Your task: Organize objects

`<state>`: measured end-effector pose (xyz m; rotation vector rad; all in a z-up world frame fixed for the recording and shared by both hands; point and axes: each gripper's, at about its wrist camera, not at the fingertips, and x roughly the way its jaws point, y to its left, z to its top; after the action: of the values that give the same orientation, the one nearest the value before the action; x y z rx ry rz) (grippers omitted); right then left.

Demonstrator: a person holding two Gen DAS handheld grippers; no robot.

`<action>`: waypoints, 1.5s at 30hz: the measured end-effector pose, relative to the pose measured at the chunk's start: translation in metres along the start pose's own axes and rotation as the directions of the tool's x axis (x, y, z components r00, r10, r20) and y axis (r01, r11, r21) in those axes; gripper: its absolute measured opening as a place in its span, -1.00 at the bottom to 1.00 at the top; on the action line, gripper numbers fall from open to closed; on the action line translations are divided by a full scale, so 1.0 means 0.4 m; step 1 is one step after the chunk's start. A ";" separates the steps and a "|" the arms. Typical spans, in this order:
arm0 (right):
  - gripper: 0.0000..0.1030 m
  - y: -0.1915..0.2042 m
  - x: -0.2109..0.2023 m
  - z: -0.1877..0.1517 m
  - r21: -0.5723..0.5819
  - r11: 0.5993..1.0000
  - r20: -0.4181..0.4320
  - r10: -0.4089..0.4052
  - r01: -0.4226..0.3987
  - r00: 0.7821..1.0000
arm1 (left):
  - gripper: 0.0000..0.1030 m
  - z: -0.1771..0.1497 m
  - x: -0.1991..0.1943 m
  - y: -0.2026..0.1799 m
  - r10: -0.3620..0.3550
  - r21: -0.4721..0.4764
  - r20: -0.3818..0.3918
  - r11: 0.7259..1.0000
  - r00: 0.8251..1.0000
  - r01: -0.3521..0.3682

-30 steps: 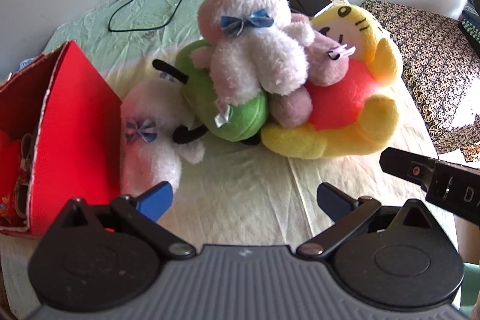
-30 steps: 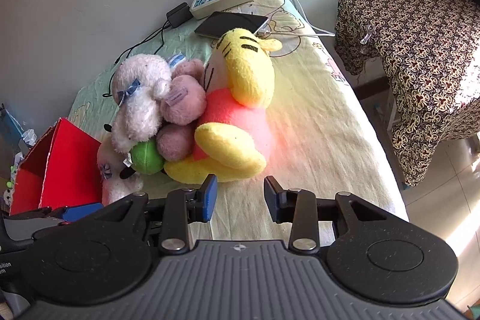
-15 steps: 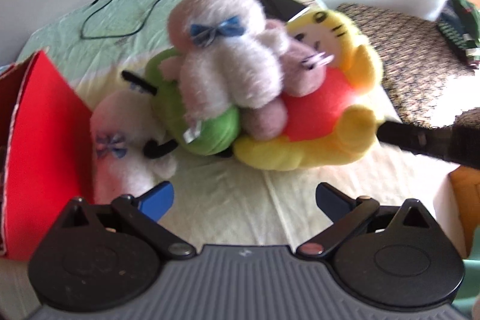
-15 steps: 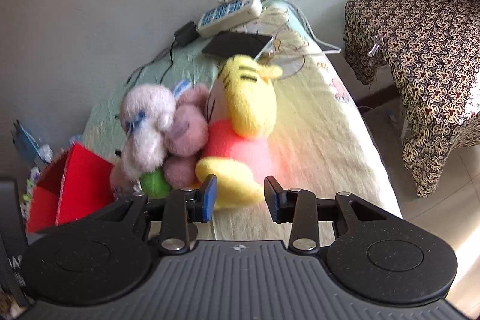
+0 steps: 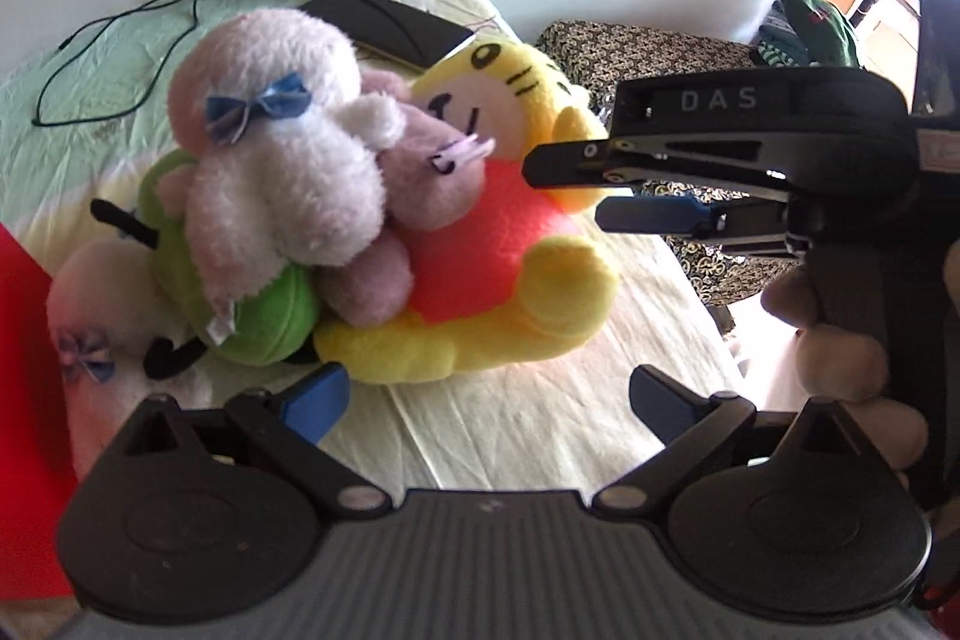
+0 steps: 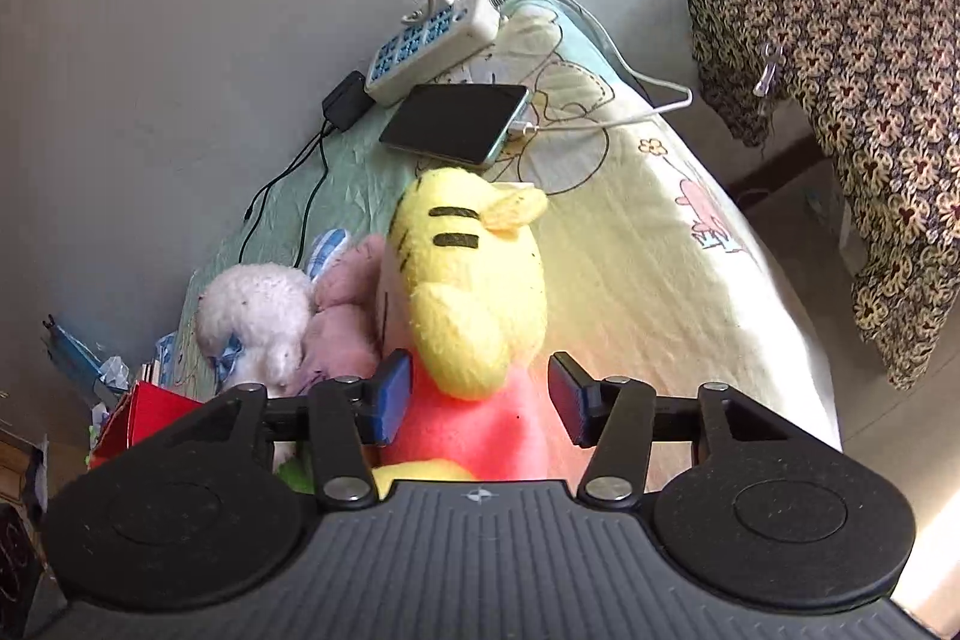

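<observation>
A pile of plush toys lies on the bed. It holds a yellow tiger with a red belly, a fluffy white toy with a blue bow, a pink toy and a green one. My left gripper is open just in front of the pile, with nothing between its fingers. My right gripper reaches in from the right over the yellow tiger. Its jaws are opening, and the tiger's yellow limb sits between the pads without being pressed. The right gripper also shows in the left wrist view.
A red box stands open at the left, beside another white plush. At the back lie a power strip, a dark phone and cables. A table under a patterned cloth stands right of the bed. A hand holds the right gripper.
The right gripper has moved forward and down over the yellow tiger, and its jaws have spread wide. The left gripper has shifted and tilted a little and stays open.
</observation>
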<state>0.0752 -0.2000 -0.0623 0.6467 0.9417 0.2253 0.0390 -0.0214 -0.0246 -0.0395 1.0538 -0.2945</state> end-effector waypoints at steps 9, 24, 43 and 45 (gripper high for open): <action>0.05 0.033 -0.097 -0.004 -0.056 0.998 0.198 -0.002 0.013 0.980 | 0.92 -0.024 -0.094 0.046 -0.046 -0.001 0.100 0.999 0.994 0.047; 0.04 0.200 0.085 0.027 -0.197 0.947 -0.053 0.249 -0.255 0.967 | 0.67 0.107 -0.045 0.183 -0.077 -0.128 0.165 0.987 0.983 0.098; -0.21 0.296 -0.007 -0.059 -0.229 0.920 -0.043 0.317 -0.318 0.947 | 0.32 0.032 -0.209 0.189 -0.049 -0.136 0.258 0.987 0.965 0.087; -0.21 0.318 -0.030 -0.079 -0.248 0.912 -0.032 0.330 -0.327 0.944 | 0.32 0.013 -0.243 0.190 -0.038 -0.125 0.281 0.989 0.959 0.076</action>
<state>0.0547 -0.0915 0.0095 0.5677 0.7730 0.6316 0.0158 0.0763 0.0478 -0.2269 0.7921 -0.2610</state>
